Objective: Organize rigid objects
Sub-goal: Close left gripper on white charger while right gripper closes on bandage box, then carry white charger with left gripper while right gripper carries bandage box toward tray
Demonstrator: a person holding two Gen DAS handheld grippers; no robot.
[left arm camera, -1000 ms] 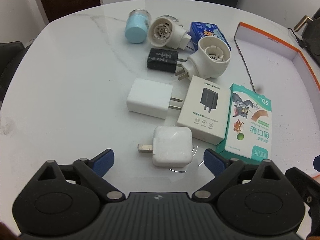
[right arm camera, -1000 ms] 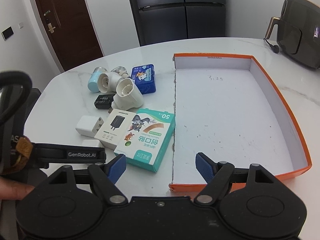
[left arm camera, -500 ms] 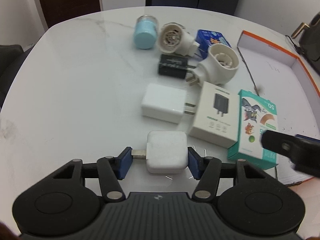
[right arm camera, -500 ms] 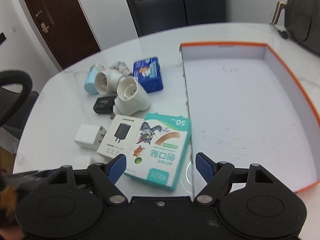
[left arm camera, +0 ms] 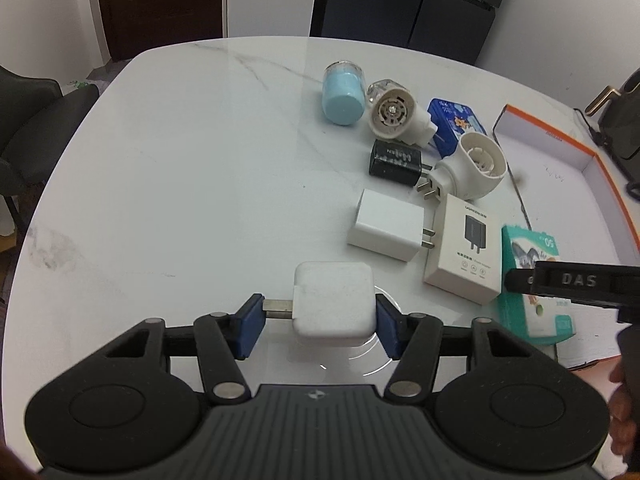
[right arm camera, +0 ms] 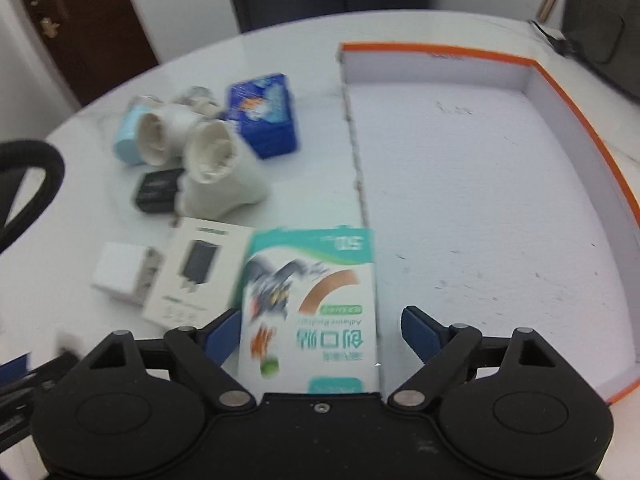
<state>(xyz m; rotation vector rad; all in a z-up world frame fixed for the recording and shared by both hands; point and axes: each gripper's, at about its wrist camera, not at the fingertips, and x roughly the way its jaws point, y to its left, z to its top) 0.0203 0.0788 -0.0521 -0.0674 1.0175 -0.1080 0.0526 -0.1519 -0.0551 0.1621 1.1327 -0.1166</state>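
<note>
Three loose chargers (left arm camera: 387,231), two white plug-in heaters (left arm camera: 394,114), three boxed items (left arm camera: 464,249) and one blue cup (left arm camera: 343,94) are counted.

Your two hand-held grippers, both angled down
Left hand-held gripper (left arm camera: 319,321) is clamped shut; right hand-held gripper (right arm camera: 320,336) stands spread wide

The left wrist view is looking steeply down from just behind the left hand-held gripper (left arm camera: 318,322), sitting close over the near edge of the white bench (left arm camera: 180,184). The right wrist view is looking down from behind the right hand-held gripper (right arm camera: 320,334), close above the bandage box (right arm camera: 312,300) and blurred. Both are taking in the same cluster of chargers, including the black charger (left arm camera: 396,162) (right arm camera: 156,190), and the orange-rimmed tray (left arm camera: 600,156) (right arm camera: 576,112).
</note>
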